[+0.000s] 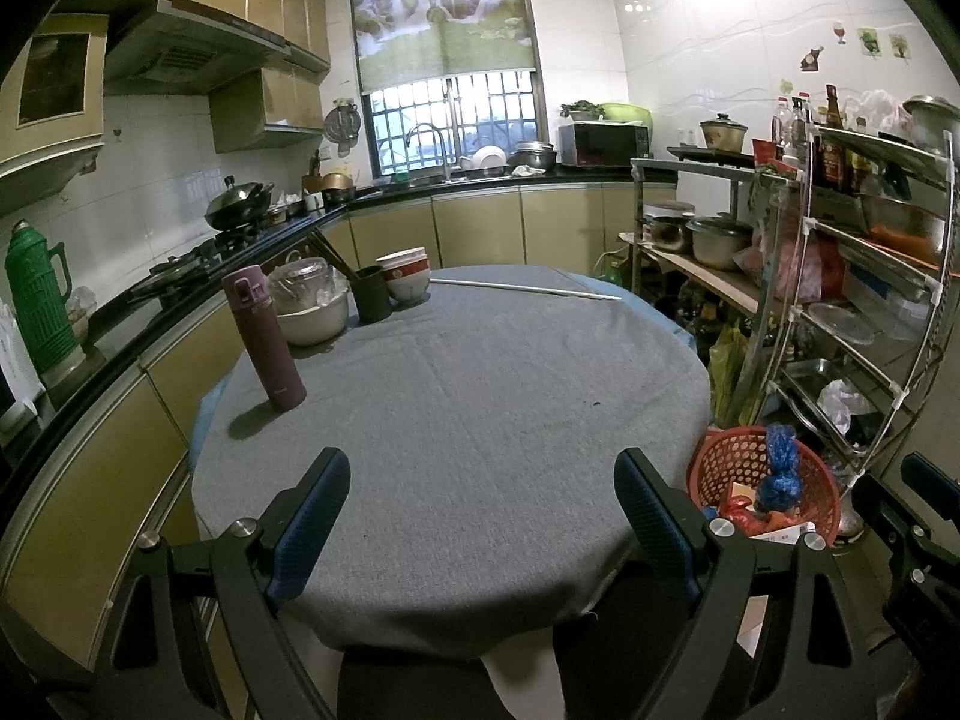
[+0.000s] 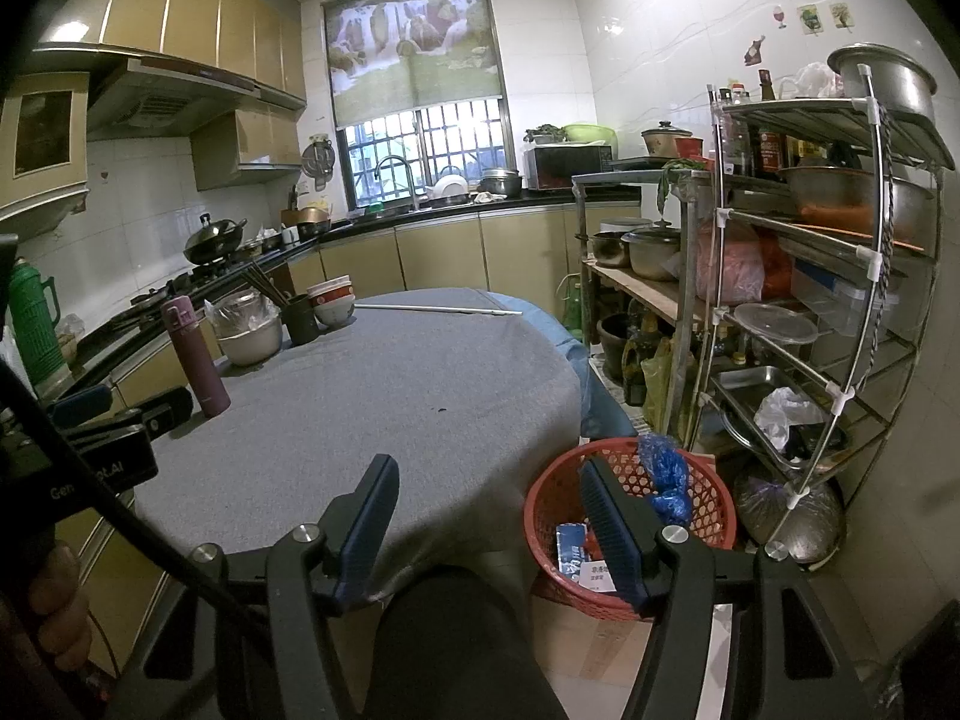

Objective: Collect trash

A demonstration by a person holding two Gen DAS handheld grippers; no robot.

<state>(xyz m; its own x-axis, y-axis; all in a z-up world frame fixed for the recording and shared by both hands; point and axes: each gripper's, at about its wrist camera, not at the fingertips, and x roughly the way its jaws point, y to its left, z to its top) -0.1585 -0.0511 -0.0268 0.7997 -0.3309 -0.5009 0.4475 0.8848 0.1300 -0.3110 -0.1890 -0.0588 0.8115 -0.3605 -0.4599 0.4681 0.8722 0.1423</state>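
A red mesh basket (image 1: pixel 729 465) (image 2: pixel 558 495) stands on the floor at the right of the round table. It holds a crumpled blue bag (image 1: pixel 780 468) (image 2: pixel 666 474), red wrappers and printed cartons (image 2: pixel 573 552). My left gripper (image 1: pixel 483 474) hovers open over the near edge of the grey tablecloth (image 1: pixel 468 396) with nothing between its fingers. My right gripper (image 2: pixel 489 483) is open too, empty, above the table's right edge with its right finger in front of the basket. Each gripper shows at the edge of the other's view.
On the table's far left stand a purple flask (image 1: pixel 264 336), a covered white pot (image 1: pixel 309 309), a dark cup with chopsticks (image 1: pixel 372 294), stacked bowls (image 1: pixel 408 273) and a thin rod (image 1: pixel 522 288). A metal rack (image 2: pixel 840 300) crowds the right. A dark knee (image 2: pixel 450 648) sits below.
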